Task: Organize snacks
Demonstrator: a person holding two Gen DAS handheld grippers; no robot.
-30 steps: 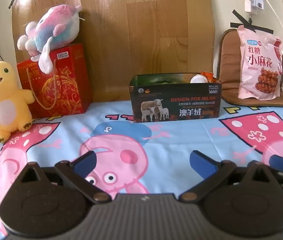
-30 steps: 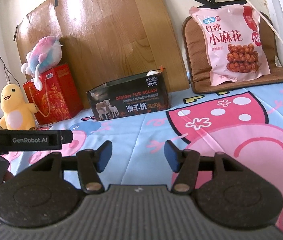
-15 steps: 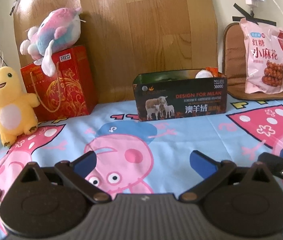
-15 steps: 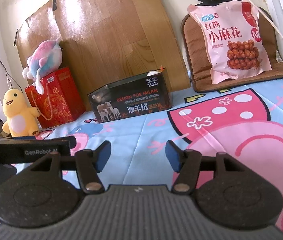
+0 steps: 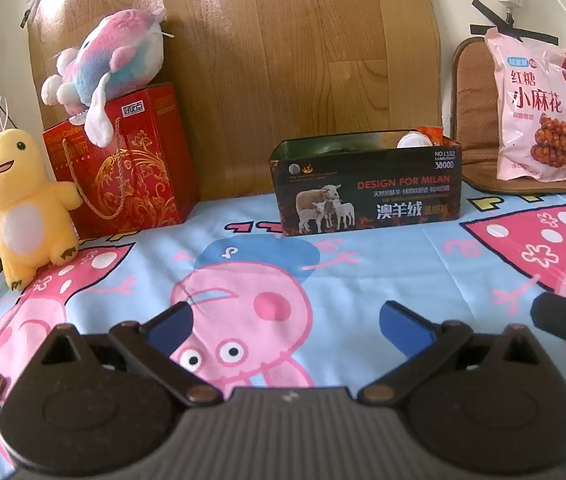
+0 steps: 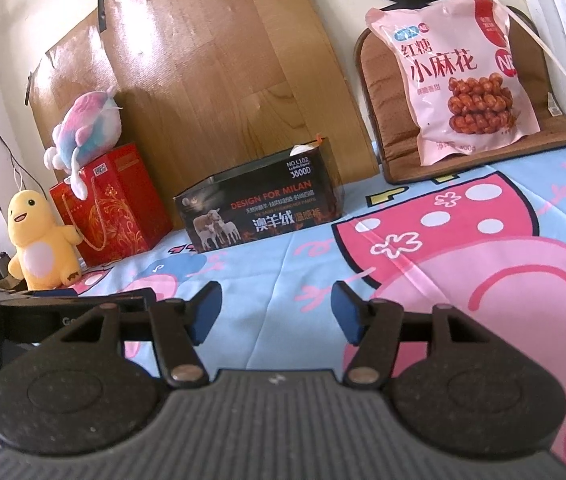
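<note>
nearing snack bag [image 6: 467, 72], grippers empty

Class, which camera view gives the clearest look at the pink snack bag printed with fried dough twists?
The right wrist view: the pink snack bag appears large, close to face-on and fully in frame, leaning on the brown cushion. In the left wrist view the same bag sits smaller, near the right edge, where the fisheye lens distorts it.
</note>
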